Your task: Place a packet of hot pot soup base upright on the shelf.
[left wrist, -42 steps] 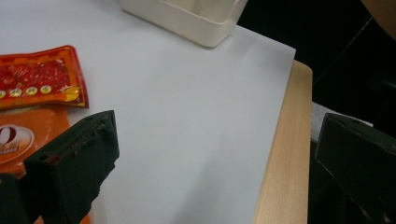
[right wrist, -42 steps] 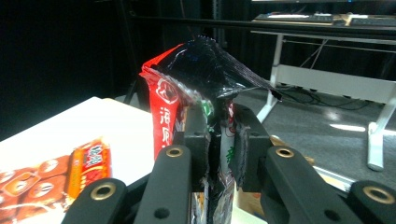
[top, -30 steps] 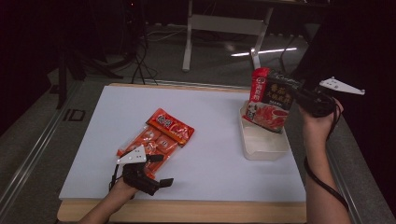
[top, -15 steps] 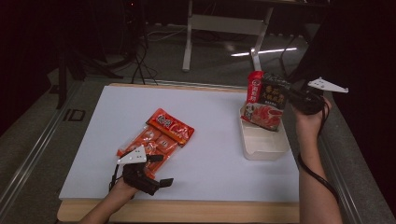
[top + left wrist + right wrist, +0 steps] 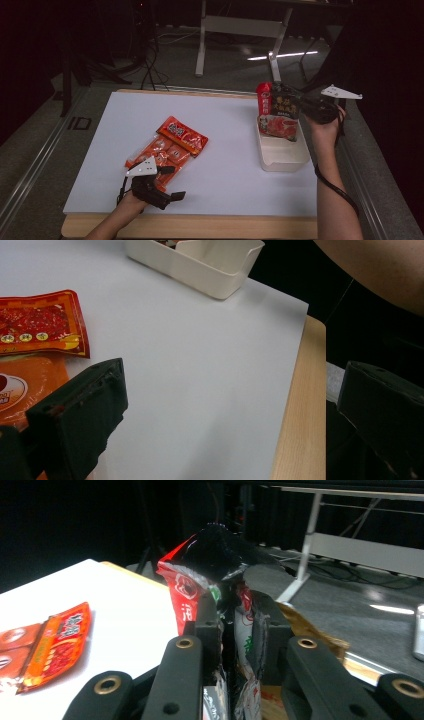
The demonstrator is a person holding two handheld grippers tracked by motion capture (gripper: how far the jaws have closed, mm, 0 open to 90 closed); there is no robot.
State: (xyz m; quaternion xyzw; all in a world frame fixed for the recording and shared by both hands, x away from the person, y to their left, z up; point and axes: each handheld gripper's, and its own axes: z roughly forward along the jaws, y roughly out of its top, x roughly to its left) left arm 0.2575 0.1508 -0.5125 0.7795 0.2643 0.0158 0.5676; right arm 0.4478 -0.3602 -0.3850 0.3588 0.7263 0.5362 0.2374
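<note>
Resting at the near edge of the white table sheet (image 5: 225, 150), the left gripper (image 5: 167, 182) sits low in the person's left hand (image 5: 131, 202), jaws spread wide with nothing between them; in the left gripper view the two black jaws stand far apart over bare sheet. Just beyond its tip lie the orange snack packs (image 5: 162, 152), flat on the sheet, and overlapping their far end a red sachet (image 5: 183, 135), also flat. Both are untouched by either gripper.

To the right, well apart from these, a cream plastic tub (image 5: 282, 155) stands near the sheet's right edge. Leaning in its far end is a red-printed pouch (image 5: 277, 127).

Above the tub's far end the right gripper (image 5: 300, 106) is held in the right hand (image 5: 325, 125), pointing leftward across the table. Its jaws are pressed together on a dark packet with red edge (image 5: 279, 100), held upright, its lower end just over the pouch in the tub. In the right gripper view the packet (image 5: 220, 580) rises crumpled from between the pads (image 5: 207, 625).

Farther off: dark floor, metal table legs (image 5: 202, 40).
</note>
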